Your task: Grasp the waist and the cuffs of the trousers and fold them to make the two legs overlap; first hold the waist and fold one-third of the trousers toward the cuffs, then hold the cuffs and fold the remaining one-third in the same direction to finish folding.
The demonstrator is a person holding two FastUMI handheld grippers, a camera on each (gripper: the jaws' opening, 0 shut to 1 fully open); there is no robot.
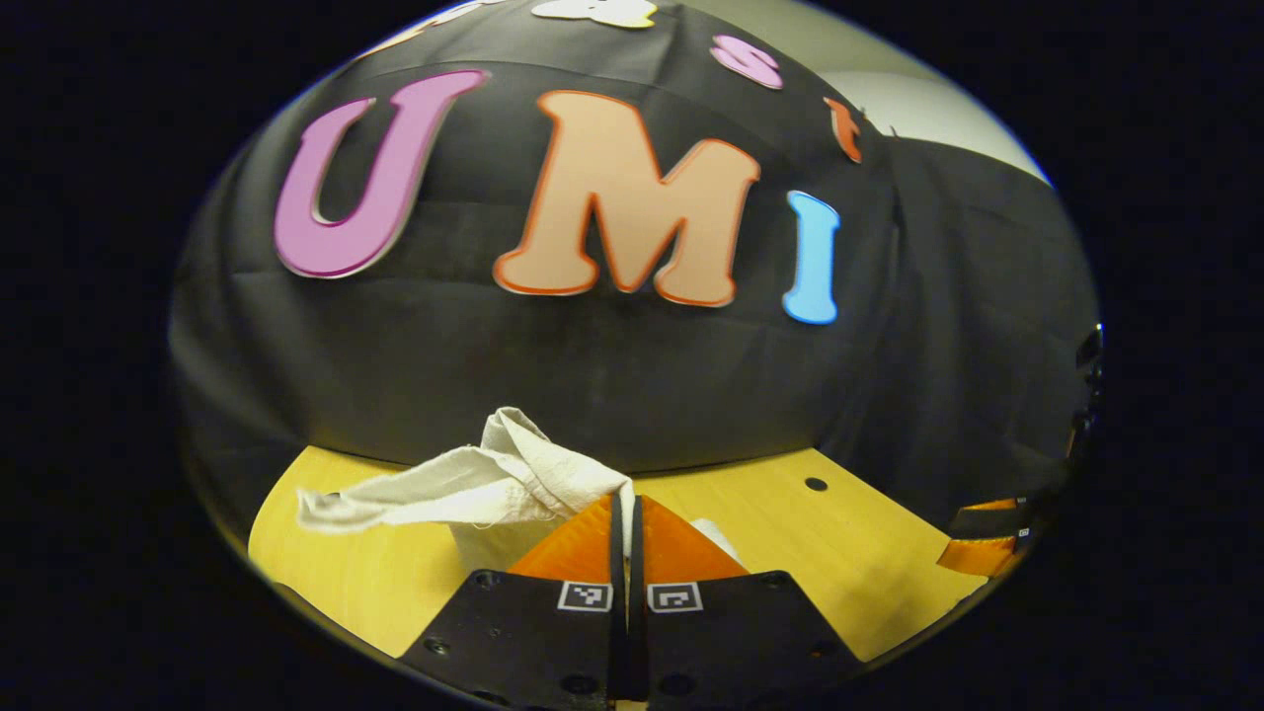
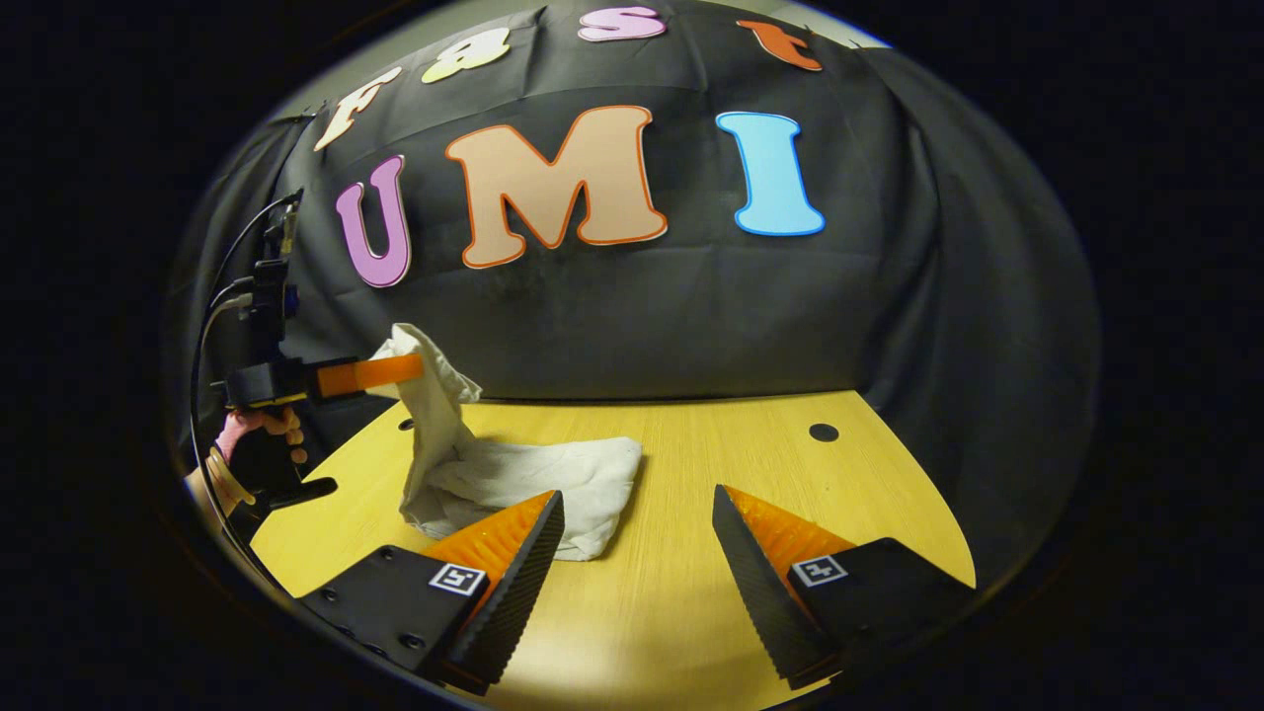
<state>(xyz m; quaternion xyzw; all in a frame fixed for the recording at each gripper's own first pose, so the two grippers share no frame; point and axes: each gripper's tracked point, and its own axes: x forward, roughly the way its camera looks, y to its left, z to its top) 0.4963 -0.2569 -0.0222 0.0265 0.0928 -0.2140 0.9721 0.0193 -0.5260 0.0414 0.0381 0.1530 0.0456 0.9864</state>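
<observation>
Left gripper: pinched on crumpled off-white cloth trousers, lifting a fold.
Right gripper: spread wide, trousers at 10 o'clock.
Yellow wooden table: beneath.

Yellow wooden table, small dark hole near far edge; black cloth wall behind.

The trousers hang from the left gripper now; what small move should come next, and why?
Probably bring the open right gripper forward to pinch the part of the trousers lying on the table. The left gripper is shut on a raised bunch of cloth, while the right gripper's fingers stand wide apart, holding nothing, just short of the crumpled pile.
</observation>
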